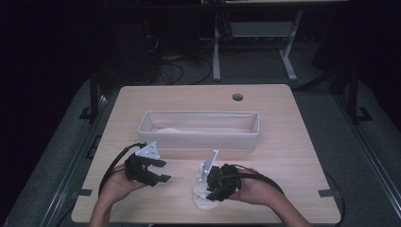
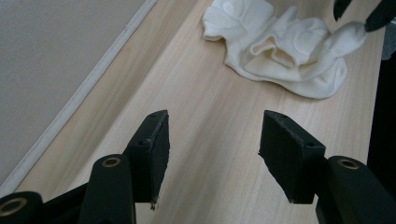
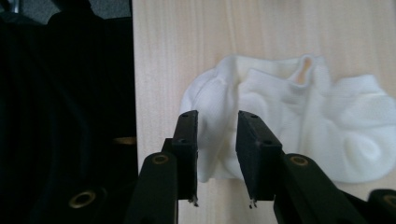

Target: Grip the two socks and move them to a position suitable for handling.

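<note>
High view: white sock [image 1: 204,196] lies crumpled at the table's [image 1: 283,156] near edge, outside the fabric bin [image 1: 198,137]; right gripper [image 3: 217,128], jaws narrowed, pinches its fold; left gripper [image 2: 212,144] gapes empty.

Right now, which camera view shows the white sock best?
The right gripper view: the white sock lies large and sharp there. The left gripper view shows it crumpled at the top edge. In the high view it is small, partly under the right claw.

Right gripper [image 3: 217,156] pinches a fold of white sock [image 3: 299,121] on table [image 3: 187,46].
</note>
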